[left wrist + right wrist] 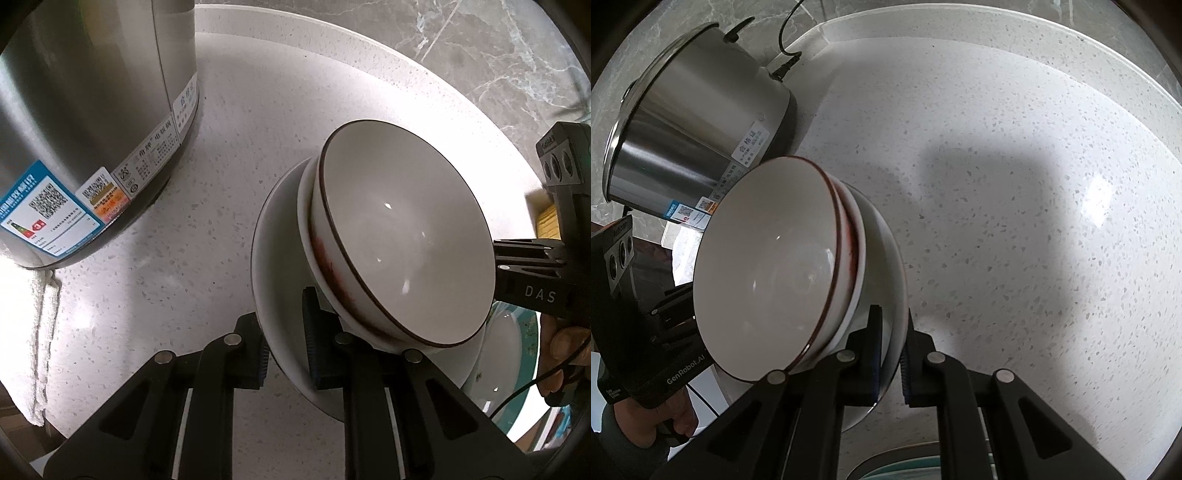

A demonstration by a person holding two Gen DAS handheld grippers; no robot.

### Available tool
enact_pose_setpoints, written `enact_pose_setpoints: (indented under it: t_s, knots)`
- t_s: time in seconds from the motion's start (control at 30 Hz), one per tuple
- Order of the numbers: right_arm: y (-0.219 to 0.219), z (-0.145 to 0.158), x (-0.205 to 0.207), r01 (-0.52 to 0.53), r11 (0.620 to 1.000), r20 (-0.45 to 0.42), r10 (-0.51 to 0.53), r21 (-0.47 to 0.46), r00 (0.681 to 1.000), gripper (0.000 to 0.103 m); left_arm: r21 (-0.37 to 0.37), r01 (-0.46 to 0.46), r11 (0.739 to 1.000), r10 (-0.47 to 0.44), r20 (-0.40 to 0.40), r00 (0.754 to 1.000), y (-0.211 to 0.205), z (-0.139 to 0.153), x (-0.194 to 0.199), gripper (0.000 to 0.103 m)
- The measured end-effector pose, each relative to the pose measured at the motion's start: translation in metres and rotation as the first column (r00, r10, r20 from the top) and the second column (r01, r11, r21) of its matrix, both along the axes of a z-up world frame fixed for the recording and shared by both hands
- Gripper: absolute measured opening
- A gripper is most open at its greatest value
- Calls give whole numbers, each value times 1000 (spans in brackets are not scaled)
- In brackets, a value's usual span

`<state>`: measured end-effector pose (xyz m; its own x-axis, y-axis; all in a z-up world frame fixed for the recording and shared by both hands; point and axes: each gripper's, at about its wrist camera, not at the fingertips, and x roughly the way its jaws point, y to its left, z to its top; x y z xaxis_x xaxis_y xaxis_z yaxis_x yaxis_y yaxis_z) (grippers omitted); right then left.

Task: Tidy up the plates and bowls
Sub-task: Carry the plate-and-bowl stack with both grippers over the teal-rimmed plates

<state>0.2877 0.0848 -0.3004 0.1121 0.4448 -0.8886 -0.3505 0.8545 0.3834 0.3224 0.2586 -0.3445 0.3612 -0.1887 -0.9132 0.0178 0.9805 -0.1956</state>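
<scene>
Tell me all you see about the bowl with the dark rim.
The bowl with the dark rim is glossy, off-white, seemingly ceramic and empty. It sits nested on a second white bowl, which has a reddish smear on its side. Both rest in a larger white dish, gripped at opposite edges by the left gripper and right gripper.

Your left gripper (286,343) is matte black plastic: two angular arms with triangular cut-outs, each carrying two round silver pins. Its fingers (314,339) end in ribbed blue pads. Your right gripper (890,362) is built the same way, black with silver pins and blue pads. Seen from the left camera, the right gripper's body bears the pale letters "DAS" and a grey panel with three round lenses. Seen from the right camera, the left gripper's body reads "GenRobot.AI" in pale print, with the same three-lens panel above. A thin black cable runs past each hand (670,421) below the handles.
</scene>
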Motion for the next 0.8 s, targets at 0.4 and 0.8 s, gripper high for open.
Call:
enact_pose_setpoints:
  t_s: [0.4,0.8]
  knots:
    - [-25,36,-14,28,1000,39,-29,14,999,10,-3,43,999,-43,45,998,-14,44,-14,14]
    - [-97,66,-68,144,989,44,-145,24,988,11,-24,189,982,-187,73,980,-75,85,-46,14]
